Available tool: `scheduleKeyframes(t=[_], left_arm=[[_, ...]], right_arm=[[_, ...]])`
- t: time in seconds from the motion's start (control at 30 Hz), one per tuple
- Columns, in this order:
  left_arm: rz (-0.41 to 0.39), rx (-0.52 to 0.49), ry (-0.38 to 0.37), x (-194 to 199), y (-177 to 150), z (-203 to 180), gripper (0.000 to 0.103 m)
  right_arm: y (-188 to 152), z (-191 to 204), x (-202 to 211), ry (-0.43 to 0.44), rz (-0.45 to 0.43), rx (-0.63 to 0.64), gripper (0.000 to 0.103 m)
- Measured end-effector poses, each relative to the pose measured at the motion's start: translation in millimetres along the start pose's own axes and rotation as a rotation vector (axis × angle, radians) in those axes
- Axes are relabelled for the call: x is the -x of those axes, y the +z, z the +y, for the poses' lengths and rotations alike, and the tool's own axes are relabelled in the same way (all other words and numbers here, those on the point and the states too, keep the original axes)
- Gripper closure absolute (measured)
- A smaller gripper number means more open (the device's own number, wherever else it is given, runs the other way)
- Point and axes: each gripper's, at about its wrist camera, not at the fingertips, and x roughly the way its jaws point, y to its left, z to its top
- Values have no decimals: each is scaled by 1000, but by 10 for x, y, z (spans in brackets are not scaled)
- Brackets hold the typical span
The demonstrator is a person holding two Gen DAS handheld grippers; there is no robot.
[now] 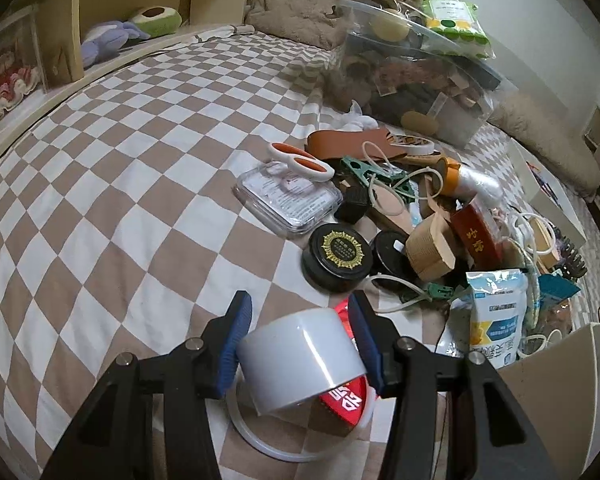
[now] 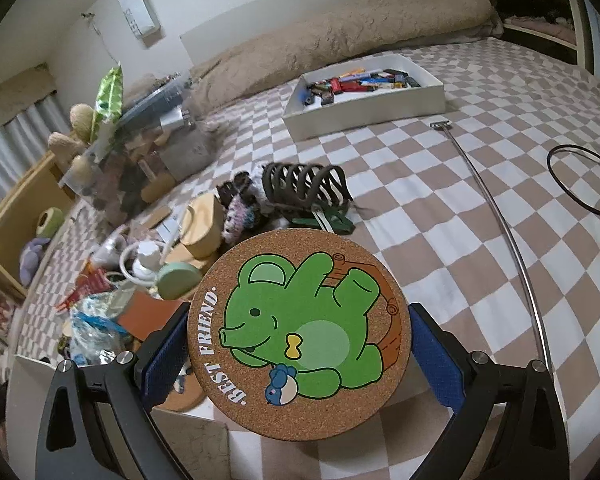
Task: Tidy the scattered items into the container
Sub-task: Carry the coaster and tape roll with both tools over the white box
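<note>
In the left wrist view my left gripper is shut on a roll of pale grey tape, blue pads pressing on both of its sides. Under it lie a red round disc and a white ring on the checked bedspread. In the right wrist view my right gripper is shut on a round cork coaster printed with a green animal and "BEST FRIEND", held above the bed. A white container shows at the lower left, with another cork coaster inside; its corner also shows in the left wrist view.
A pile lies ahead of the left gripper: black round tin, clear plastic case, orange-and-white scissors, blue-and-white pouch. Far off stand a white tray of lighters, a metal rod and a dark hair claw.
</note>
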Motion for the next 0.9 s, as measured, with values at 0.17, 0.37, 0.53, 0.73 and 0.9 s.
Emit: scheduleKeyframes(t=[0.17, 0.37, 0.53, 0.73, 0.9], left_arm=[[22, -14, -4, -65, 16, -39, 53], [22, -61, -2, -71, 35, -136, 53], [-8, -95, -8, 42, 73, -227, 53], [-77, -109, -32, 320, 188, -336, 53], [-115, -138, -46, 549, 249, -431, 53]], right_arm=[[1, -56, -133, -10, 44, -14, 2], [20, 34, -62, 14, 26, 7, 3], [67, 163, 202, 37, -49, 58, 3], [124, 317, 476, 53, -105, 113, 3], [122, 485, 739, 68, -147, 172, 3]])
